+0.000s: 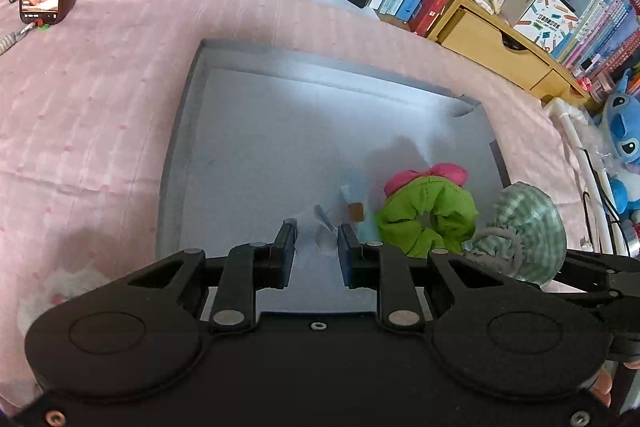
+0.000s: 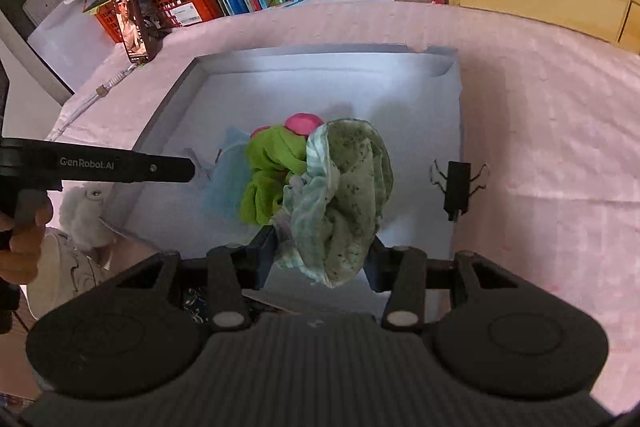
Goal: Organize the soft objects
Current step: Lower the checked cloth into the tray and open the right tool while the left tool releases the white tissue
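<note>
Green checked cloth bundle over the grey tray, pinched by the right gripper

Its jaws press the bundle's lower folds from both sides, just beside a lime-green scrunchie with a pink bow on the tray floor; the left gripper holds a thin clear wrapper between nearly closed jaws; pink cloth surrounds the tray

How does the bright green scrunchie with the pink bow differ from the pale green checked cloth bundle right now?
The bright green scrunchie with the pink bow lies free in the shallow grey box; the pale green checked cloth bundle sits between the right claw jaws. The scrunchie is plain, vivid green and ring-shaped; the bundle is paler, checked and bunched. The bundle looks bulkier. Both are soft fabric over the box.
</note>
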A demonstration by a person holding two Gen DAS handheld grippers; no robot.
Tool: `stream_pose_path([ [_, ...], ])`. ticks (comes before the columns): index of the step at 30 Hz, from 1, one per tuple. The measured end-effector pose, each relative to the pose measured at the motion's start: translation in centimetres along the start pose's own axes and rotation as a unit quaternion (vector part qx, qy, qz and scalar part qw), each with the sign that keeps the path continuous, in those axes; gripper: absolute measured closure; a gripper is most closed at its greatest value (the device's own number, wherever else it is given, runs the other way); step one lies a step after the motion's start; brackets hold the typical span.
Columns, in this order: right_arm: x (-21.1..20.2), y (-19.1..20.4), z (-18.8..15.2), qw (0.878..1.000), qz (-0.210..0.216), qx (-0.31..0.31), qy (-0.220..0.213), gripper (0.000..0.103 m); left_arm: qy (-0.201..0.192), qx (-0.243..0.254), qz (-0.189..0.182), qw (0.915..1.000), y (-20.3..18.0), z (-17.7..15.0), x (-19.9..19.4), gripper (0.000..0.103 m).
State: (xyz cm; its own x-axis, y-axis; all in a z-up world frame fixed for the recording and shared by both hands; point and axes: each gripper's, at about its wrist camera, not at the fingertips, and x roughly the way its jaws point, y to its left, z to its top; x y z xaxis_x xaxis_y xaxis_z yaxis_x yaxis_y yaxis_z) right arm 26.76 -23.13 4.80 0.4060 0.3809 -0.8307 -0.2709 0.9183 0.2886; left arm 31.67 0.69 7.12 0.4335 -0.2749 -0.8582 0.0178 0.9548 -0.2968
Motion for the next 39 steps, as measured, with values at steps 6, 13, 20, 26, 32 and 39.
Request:
stream_pose_path([
  [6, 0.5, -0.5, -0.1, 1.000, 0.003, 0.007, 0.005, 0.049, 0.002, -0.002, -0.003, 1.0000, -0.1, 0.1, 0.3, 0.081],
  [13, 0.8, -0.5, -0.4, 1.000, -0.002, 0.001, 0.005, 0.038, 0.001, 0.002, -0.006, 1.0000, -0.2, 0.1, 0.4, 0.079],
  [20, 0.4, -0.2, -0.4, 1.000, -0.004, -0.005, -0.006, 0.025, -0.001, 0.003, -0.022, 0.9997, -0.2, 0.0, -0.1, 0.060],
  [26, -0.7, -0.1, -0.3, 1.000, -0.003, -0.009, -0.024, 0.013, 0.002, -0.003, -0.029, 0.9996, 0.1, 0.0, -0.5, 0.047],
  [32, -1.9, 0.4, -0.4, 0.999, -0.004, -0.012, -0.044, 0.011, -0.004, -0.002, -0.038, 0.9993, 0.3, 0.0, -1.5, 0.038],
  [39, -3.2, 1.3, -0.7, 0.998, -0.008, -0.022, -0.066, 0.010, -0.020, 0.019, -0.045, 0.9986, -0.2, -0.5, -3.1, 0.038],
])
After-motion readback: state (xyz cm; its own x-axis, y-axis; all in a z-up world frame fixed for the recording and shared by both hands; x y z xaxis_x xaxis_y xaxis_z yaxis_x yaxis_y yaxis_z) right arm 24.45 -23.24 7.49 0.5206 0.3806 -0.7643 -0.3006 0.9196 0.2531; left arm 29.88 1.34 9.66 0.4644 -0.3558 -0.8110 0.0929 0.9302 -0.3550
